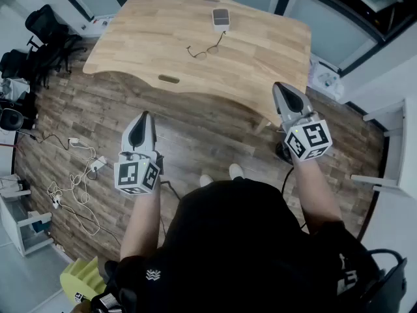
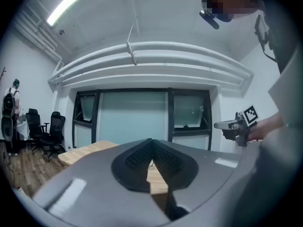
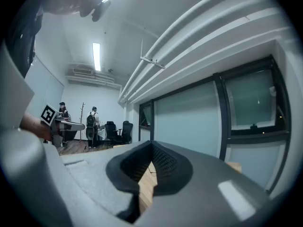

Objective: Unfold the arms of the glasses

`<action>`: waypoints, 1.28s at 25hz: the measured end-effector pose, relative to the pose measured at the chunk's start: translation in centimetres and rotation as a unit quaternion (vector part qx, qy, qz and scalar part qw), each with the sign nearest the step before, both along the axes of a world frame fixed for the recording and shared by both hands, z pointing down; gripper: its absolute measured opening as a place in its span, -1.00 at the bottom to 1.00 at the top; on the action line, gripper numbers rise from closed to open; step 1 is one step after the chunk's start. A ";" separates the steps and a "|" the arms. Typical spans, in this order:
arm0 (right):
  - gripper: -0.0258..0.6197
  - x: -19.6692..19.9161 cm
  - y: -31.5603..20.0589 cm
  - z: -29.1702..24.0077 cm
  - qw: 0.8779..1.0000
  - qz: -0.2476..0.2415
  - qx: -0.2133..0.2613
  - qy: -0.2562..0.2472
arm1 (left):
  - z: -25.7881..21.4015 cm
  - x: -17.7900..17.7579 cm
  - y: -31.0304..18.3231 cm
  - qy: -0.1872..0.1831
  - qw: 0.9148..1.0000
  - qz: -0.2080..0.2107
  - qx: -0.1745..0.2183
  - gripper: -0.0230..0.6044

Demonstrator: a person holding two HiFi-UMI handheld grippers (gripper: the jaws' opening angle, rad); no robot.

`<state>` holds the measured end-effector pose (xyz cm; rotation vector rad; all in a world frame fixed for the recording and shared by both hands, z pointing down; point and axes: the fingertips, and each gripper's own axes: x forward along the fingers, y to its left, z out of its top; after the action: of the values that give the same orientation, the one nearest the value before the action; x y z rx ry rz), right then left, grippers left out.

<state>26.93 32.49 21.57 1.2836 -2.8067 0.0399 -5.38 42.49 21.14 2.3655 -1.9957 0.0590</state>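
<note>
The glasses (image 1: 202, 50), dark thin-framed, lie on the wooden table (image 1: 260, 57) near its middle, arms folded as far as I can tell. Both grippers hang level over the floor, short of the table's near edge and well apart from the glasses. My left gripper (image 1: 144, 115) is shut with nothing in it; in its own view the pads meet at a point (image 2: 151, 141) above the table top (image 2: 90, 150). My right gripper (image 1: 279, 85) also looks shut and empty, pads together (image 3: 152, 144). Each gripper shows in the other's view: the right gripper (image 2: 232, 125) and the left gripper (image 3: 66, 125).
A small grey box (image 1: 221, 18) sits on the table beyond the glasses. The table's near edge has a slot (image 1: 169, 79). Cables and a power strip (image 1: 81, 171) lie on the wood floor at left. Office chairs (image 1: 45, 31) stand far left. Two people (image 3: 92, 122) stand far off.
</note>
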 end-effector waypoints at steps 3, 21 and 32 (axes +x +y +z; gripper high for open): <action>-0.92 0.8 -0.2 0.3 1.000 -0.005 0.002 -0.003 | -0.2 1.6 -0.8 -0.001 1.000 0.003 0.005 -0.91; -0.92 6.8 -6.4 4.9 0.998 -0.014 -0.052 -0.039 | 0.6 6.5 -6.6 0.000 0.999 -0.036 -0.004 -0.91; -0.92 4.8 -11.6 6.8 0.997 -0.006 -0.070 -0.045 | 3.0 4.3 -11.7 0.009 0.999 -0.031 -0.015 -0.91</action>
<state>31.72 20.90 28.38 1.2646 -2.8258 0.2939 -1.03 30.79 24.11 2.2766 -2.0428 0.0665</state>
